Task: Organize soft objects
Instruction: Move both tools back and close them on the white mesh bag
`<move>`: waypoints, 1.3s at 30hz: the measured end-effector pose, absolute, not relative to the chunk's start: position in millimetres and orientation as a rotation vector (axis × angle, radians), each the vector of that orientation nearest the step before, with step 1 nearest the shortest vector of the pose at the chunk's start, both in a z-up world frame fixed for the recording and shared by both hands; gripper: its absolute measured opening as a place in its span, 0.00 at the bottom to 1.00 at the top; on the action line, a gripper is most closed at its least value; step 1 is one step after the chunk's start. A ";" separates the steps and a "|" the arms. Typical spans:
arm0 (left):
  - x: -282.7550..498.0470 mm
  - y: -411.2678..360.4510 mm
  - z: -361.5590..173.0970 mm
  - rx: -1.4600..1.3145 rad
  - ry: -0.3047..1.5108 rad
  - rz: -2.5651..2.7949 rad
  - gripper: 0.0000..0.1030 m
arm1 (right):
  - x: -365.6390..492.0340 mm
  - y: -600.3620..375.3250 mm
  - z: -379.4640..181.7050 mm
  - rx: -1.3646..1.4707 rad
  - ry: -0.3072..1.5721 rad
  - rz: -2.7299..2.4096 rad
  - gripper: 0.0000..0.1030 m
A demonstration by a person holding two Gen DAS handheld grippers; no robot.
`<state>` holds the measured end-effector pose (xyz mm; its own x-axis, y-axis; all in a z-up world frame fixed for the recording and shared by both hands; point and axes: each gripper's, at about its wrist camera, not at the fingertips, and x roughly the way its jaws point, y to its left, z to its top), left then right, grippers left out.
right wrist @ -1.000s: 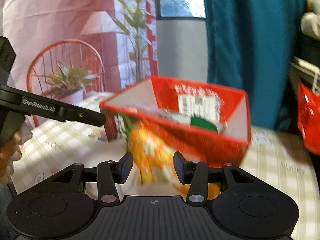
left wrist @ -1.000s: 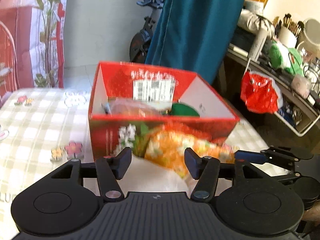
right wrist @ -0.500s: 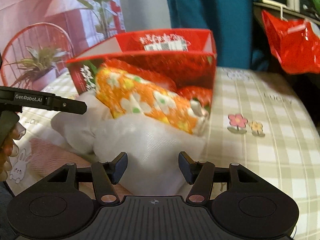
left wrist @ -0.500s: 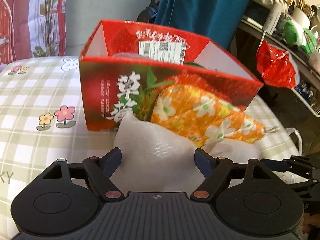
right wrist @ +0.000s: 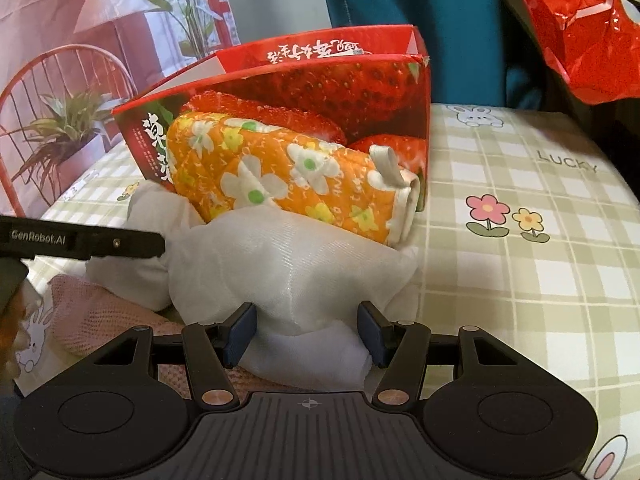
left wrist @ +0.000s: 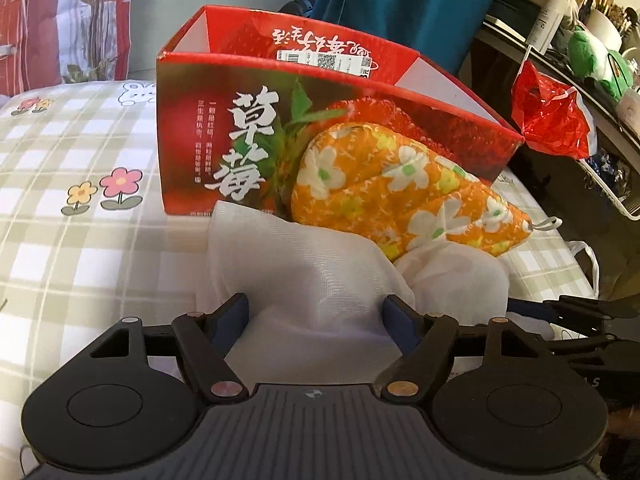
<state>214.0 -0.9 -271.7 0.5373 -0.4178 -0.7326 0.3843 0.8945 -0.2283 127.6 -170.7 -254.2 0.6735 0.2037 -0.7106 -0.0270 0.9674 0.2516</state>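
- Underneath everything, saw a green-checked tablecloth (left wrist: 80, 264) printed with flowers and rabbits.
- Nearest the left wrist camera, found the left gripper (left wrist: 316, 314) spread wide, jaws having just eased a little closer, with a white cloth (left wrist: 304, 272) filling the gap between the blue pads but not pinched.
- Nearest the right wrist camera, found the right gripper (right wrist: 306, 328) spread too, jaws having just been opening, the same white cloth (right wrist: 296, 260) bulging up between its pads, loose rather than clamped.
- Noted a pink knitted cloth (right wrist: 92, 312) at lower left of the right view, partly under the white cloth.
- Picked out one finger of the left gripper at mid left of the right view, tip against the white cloth's edge.
- Just behind, found an orange floral mitt (left wrist: 400, 196) lying tilted on top of the white cloth and leaning against the box front; hanging loop at its right end (right wrist: 386, 164).
- Behind that, saw a red strawberry box (left wrist: 208, 132), open-topped, standing on the tablecloth; could not make out its contents.
- Farthest back, saw a teal curtain (left wrist: 400, 0) at top centre and a red plastic bag (left wrist: 548, 120) hanging at upper right.
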 end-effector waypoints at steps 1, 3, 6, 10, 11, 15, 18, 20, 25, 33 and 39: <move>213.1 -0.8 -271.6 -0.045 0.884 -0.475 0.74 | 127.8 -170.7 -253.8 0.233 0.822 0.134 0.54; 211.3 -0.1 -272.5 -0.054 0.887 -0.473 0.74 | 127.9 -170.8 -252.1 0.242 0.818 0.140 0.56; 209.6 1.6 -273.9 -0.072 0.893 -0.470 0.74 | 128.0 -172.5 -248.3 0.276 0.802 0.149 0.67; 208.8 3.6 -272.4 -0.074 0.897 -0.466 0.74 | 131.2 -174.4 -245.3 0.306 0.794 0.131 0.70; 208.6 4.9 -271.4 -0.072 0.896 -0.463 0.74 | 133.1 -175.5 -245.3 0.314 0.794 0.123 0.71; 207.4 9.4 -267.0 -0.073 0.897 -0.453 0.74 | 143.2 -181.1 -248.9 0.364 0.805 0.102 0.70; 209.1 11.0 -268.3 -0.085 0.906 -0.460 0.74 | 150.2 -178.7 -251.7 0.356 0.814 0.101 0.64; 210.8 9.7 -271.4 -0.079 0.912 -0.464 0.74 | 153.7 -175.7 -253.9 0.342 0.820 0.105 0.60; 216.6 9.4 -280.9 -0.101 0.927 -0.465 0.73 | 159.0 -167.6 -259.3 0.309 0.838 0.122 0.49; 219.1 11.4 -293.1 -0.140 0.930 -0.452 0.74 | 162.2 -159.4 -263.2 0.260 0.834 0.133 0.46; 216.0 9.1 -291.8 -0.144 0.923 -0.450 0.64 | 161.7 -153.6 -262.8 0.254 0.840 0.137 0.37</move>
<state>216.0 9.1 -291.8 0.5184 -0.4339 -0.7369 0.3128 0.8982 -0.3088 161.7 -153.6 -262.8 0.6610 0.2198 -0.7175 -0.0201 0.9610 0.2759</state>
